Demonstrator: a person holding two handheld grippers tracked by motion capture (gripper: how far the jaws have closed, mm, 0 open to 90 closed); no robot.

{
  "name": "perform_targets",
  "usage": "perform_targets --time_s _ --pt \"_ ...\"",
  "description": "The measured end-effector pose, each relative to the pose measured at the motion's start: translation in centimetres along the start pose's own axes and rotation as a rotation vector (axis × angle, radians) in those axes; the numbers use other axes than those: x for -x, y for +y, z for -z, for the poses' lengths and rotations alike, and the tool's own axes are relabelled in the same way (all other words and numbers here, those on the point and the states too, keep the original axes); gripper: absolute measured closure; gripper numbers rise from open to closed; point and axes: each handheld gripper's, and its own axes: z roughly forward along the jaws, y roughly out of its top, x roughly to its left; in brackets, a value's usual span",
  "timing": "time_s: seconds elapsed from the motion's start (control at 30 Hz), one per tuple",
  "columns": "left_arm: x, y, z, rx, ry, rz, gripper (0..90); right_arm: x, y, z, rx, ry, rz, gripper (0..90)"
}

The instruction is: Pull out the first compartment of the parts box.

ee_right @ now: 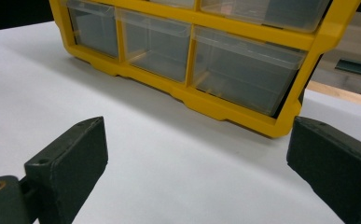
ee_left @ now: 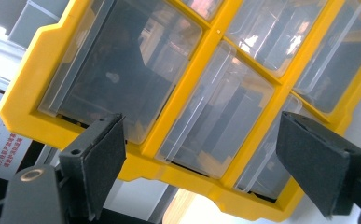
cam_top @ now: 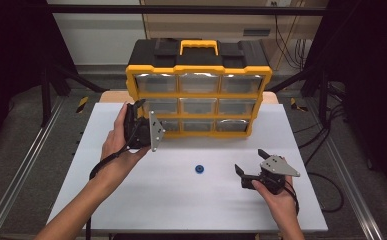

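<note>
- White surface carries a yellow drawer cabinet at its far edge; a small blue part lies near, between the hands.
- Left gripper, jaws spread and empty, faces the cabinet's left-hand drawers, likely about to pull one.
- Right gripper waits, jaws released.
- Drawers look empty, though glare blurs them.

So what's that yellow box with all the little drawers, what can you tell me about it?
The drawer cabinet is a yellow plastic frame with a black top and a yellow carry handle. It holds nine clear, see-through drawers in three rows of three, all pushed in. It stands upright at the far edge of the white table. The left hand-held gripper, jaws open, is right up at its lower left drawers.
</note>
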Motion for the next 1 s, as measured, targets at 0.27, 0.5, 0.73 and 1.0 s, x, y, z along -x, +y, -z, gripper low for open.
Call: perform_targets --time_s 0.27,0.5,0.73,1.0 --pt "-0.2 0.4 0.0 -0.002 0.011 -0.017 15.3 -0.1 0.1 0.0 0.007 0.000 0.009 6.5" --pt "-1.0 1.2 0.4 -0.017 0.022 -0.046 14.9 -0.2 0.2 0.0 0.010 0.004 0.013 6.2" --pt "-1.5 0.7 0.2 -0.029 0.051 -0.071 15.1 -0.2 0.2 0.1 0.012 -0.001 0.010 6.2" --pt "-1.7 1.1 -0.1 -0.027 0.054 -0.083 15.7 -0.1 0.1 0.1 0.013 -0.005 0.006 6.2"
